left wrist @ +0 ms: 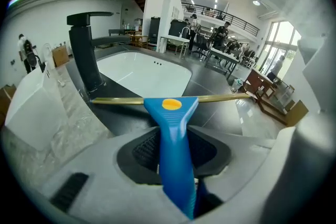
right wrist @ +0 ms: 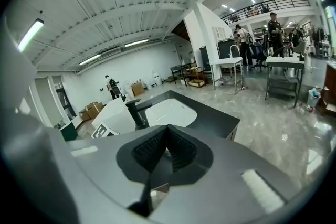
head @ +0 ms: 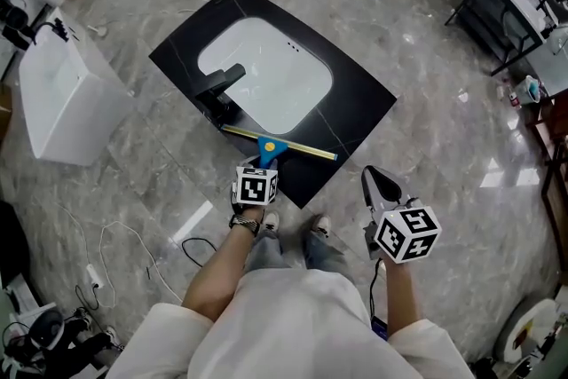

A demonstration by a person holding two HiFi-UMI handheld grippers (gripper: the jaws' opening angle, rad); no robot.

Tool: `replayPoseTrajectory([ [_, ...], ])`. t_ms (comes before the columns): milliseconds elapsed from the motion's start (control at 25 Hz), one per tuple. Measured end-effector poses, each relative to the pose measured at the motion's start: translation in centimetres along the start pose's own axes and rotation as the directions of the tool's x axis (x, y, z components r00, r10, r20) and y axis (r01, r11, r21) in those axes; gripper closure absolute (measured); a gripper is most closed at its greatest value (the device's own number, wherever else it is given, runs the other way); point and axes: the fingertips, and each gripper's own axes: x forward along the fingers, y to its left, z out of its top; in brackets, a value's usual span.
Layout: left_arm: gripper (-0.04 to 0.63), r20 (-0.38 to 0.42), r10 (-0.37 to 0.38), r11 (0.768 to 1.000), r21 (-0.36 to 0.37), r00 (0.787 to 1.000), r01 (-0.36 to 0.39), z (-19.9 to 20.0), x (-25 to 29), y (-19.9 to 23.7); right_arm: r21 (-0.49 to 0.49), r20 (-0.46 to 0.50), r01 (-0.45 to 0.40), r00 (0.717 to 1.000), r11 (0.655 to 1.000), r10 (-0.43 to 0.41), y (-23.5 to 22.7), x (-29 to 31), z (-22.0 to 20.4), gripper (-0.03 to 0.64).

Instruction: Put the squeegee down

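The squeegee has a blue handle and a long brass-coloured blade. My left gripper is shut on the handle, and the blade stretches across the black countertop just in front of the white sink. In the left gripper view the blue handle runs up between the dark pads to the blade, level beside the faucet's base. Whether the blade touches the counter I cannot tell. My right gripper hangs shut and empty to the right, off the counter's front corner; its pads meet.
A black faucet stands at the sink's near-left edge, just left of the blade. A white box-shaped unit sits on the marble floor to the left, with cables beside it. Dark tables stand at the far right.
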Motion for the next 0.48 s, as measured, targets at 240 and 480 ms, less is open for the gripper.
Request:
replayPoseTrajectory([
  [240,0.468,-0.033,0.014,1.000,-0.005,0.999,-0.014,-0.9,1.6,-0.1,0.019,-0.014,0.010,1.000,1.000,-0.009,-1.3,0.1,-0.4,0.611],
  [480,0.469,-0.044,0.008,1.000,-0.009,0.999,-0.009,-1.5,2.9,-0.8,0.036,-0.031,0.014,0.999,0.999,-0.013,-1.8,0.5,-1.1,0.611],
])
